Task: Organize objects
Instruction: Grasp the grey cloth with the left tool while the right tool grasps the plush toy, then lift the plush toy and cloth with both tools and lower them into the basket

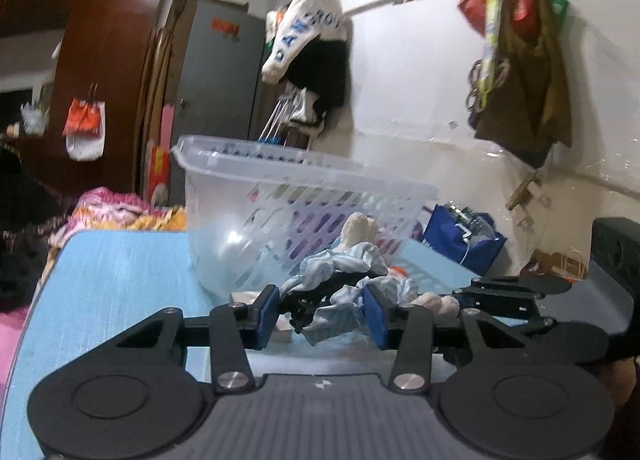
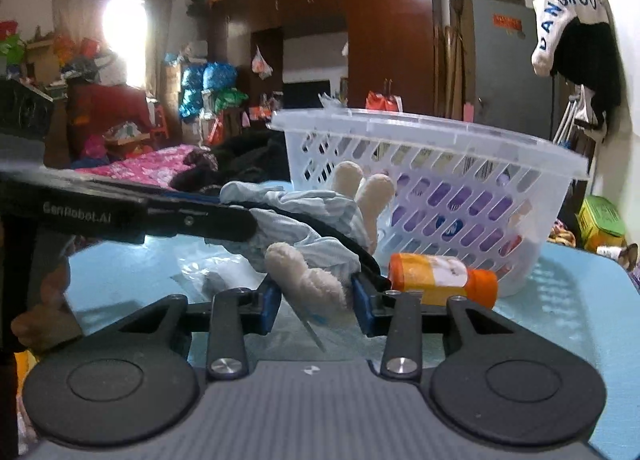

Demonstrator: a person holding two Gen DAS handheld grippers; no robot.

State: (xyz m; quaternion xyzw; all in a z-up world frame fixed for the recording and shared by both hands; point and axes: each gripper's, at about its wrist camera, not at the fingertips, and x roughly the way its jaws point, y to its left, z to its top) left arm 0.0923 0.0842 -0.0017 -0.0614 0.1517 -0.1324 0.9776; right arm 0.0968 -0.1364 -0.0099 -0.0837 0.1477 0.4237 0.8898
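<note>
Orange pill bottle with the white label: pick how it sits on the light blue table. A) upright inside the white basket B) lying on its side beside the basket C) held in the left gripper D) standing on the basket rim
B: the orange pill bottle with the white label lies on its side on the light blue table, against the foot of the white slotted plastic basket.

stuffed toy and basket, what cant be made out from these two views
- Stuffed toy: head and body hidden under its striped blue clothing in both views.
- Left gripper: whether the pads pinch the cloth or only flank it is unclear.
- Basket: contents blurred behind slotted walls.
- Orange bottle: label too small; hidden in the left wrist view.
</note>
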